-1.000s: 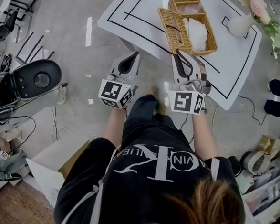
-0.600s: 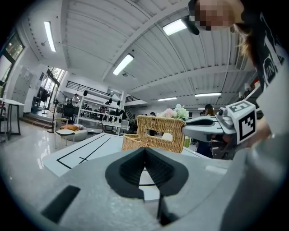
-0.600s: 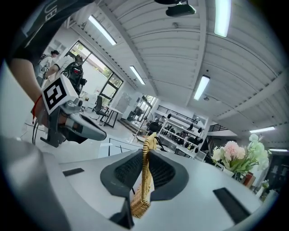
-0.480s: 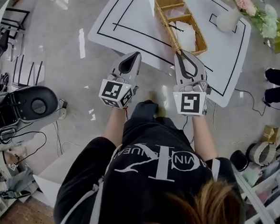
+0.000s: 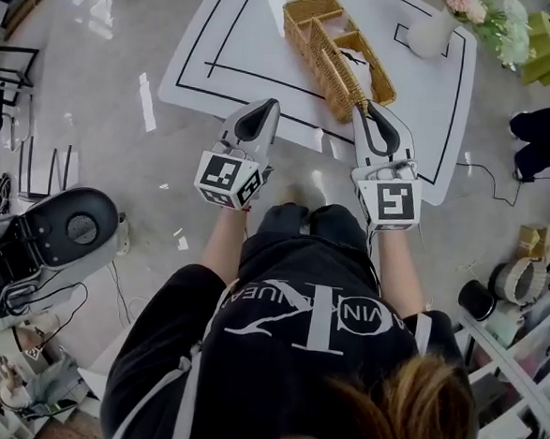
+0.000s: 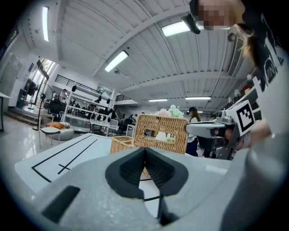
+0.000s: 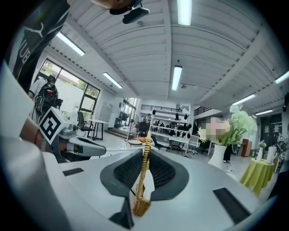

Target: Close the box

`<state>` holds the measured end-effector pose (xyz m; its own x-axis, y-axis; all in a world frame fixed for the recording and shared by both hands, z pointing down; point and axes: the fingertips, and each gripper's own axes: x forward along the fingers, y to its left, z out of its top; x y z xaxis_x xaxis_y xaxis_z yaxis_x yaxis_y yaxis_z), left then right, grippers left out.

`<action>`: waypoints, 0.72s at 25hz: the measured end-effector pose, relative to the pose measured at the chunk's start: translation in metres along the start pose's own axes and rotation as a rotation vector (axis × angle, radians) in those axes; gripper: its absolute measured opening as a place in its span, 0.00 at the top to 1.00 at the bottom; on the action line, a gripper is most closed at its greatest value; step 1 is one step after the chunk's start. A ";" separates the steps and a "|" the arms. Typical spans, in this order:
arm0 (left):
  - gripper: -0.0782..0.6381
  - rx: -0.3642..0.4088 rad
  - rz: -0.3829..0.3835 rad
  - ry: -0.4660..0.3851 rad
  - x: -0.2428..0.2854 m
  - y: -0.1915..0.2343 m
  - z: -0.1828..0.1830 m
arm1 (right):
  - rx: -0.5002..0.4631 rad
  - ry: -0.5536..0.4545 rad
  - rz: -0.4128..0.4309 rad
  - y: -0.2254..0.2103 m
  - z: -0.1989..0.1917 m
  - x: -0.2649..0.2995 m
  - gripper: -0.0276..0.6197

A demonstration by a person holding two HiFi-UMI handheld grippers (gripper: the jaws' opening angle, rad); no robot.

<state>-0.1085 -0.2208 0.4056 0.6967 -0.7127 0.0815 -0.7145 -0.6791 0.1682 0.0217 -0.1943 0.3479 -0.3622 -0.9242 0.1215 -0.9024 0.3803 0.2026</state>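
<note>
The wicker box point(image 5: 318, 6) stands on the white table point(image 5: 222, 41). Its hinged wicker lid point(image 5: 335, 66) stands up on edge above it. My right gripper point(image 5: 367, 106) is shut on the lid's near corner. In the right gripper view the lid's woven edge point(image 7: 143, 180) runs upright between the pads of the right gripper point(image 7: 145, 151). My left gripper point(image 5: 261, 110) hovers just left of the box, shut and empty. In the left gripper view the left gripper point(image 6: 144, 149) points level at the raised lid point(image 6: 162, 133), which has a slot in it.
A white vase of flowers point(image 5: 429, 32) stands at the table's far right corner. Black lines are taped on the tabletop. On the floor at the left lies a black device point(image 5: 63, 232) with cables. Shelves and clutter line the right edge point(image 5: 524, 278).
The right gripper has swung the lid up from lying open at the box's left to standing on edge, rolling as it went. Both grippers have moved nearer the table.
</note>
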 end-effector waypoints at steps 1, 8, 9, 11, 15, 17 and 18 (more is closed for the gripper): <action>0.88 0.000 -0.002 0.003 0.002 -0.001 -0.001 | 0.011 -0.001 -0.002 -0.003 -0.001 0.000 0.89; 0.88 -0.006 0.047 -0.006 0.019 -0.005 0.004 | 0.117 -0.011 0.029 -0.027 -0.008 -0.002 0.87; 0.88 -0.009 0.058 -0.008 0.019 -0.007 0.004 | 0.125 -0.010 0.041 -0.030 -0.009 -0.002 0.87; 0.88 -0.014 0.086 -0.007 0.021 -0.010 0.003 | 0.136 -0.012 0.071 -0.035 -0.011 -0.003 0.86; 0.88 -0.030 0.144 -0.001 0.022 -0.013 -0.002 | 0.183 -0.017 0.121 -0.044 -0.017 -0.001 0.84; 0.88 -0.029 0.164 0.001 0.022 -0.015 -0.002 | 0.209 -0.017 0.137 -0.049 -0.020 -0.001 0.84; 0.88 -0.028 0.174 0.000 0.023 -0.015 -0.001 | 0.223 -0.018 0.143 -0.051 -0.021 -0.001 0.84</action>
<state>-0.0821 -0.2265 0.4058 0.5623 -0.8193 0.1116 -0.8224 -0.5401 0.1789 0.0727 -0.2118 0.3580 -0.4921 -0.8628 0.1160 -0.8701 0.4916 -0.0347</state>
